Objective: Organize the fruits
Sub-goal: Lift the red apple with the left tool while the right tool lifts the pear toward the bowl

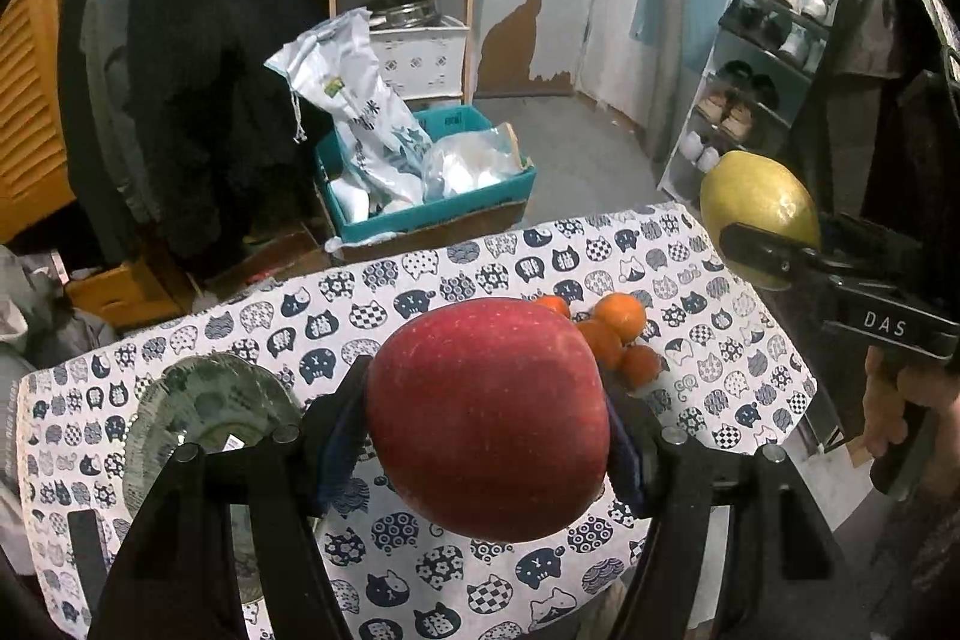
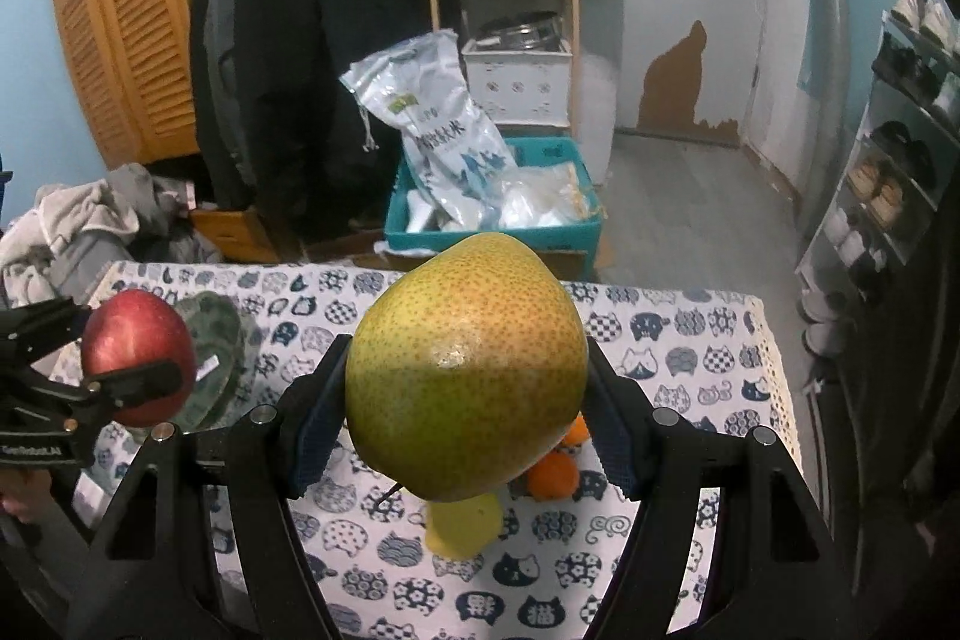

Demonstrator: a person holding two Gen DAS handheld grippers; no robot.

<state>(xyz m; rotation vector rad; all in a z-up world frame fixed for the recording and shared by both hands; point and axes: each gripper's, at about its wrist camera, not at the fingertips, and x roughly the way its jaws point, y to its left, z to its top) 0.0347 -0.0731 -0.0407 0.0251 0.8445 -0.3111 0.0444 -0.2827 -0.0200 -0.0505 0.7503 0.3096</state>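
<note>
Left gripper: left gripper (image 1: 487, 430) clamps a red apple (image 1: 487, 418) between its two padded fingers, lifted above the table.
Right gripper: right gripper (image 2: 465, 388) clamps a green-yellow pear (image 2: 465, 364) the same way — also held up off the cloth.
Cross view: from the left wrist camera the pear shows at 2 o'clock, pinched in the other tongs; from the right wrist camera the apple shows at 9 o'clock.
Table: table (image 1: 750, 370) is covered with a white cloth printed with dark blue cat faces.
Oranges: small oranges (image 1: 618, 334) sit bunched together on the cloth, just past the apple at 1 o'clock in the left view.
Plate: green patterned plate (image 1: 210, 400) lies on the cloth at 9 o'clock of the apple.
Lemon: yellow fruit, likely a lemon (image 2: 462, 526), rests on the cloth directly under the pear — near the oranges.
Floor beyond: teal crate (image 1: 456, 208) holding plastic bags stands past the table's far edge at 12 o'clock.
</note>
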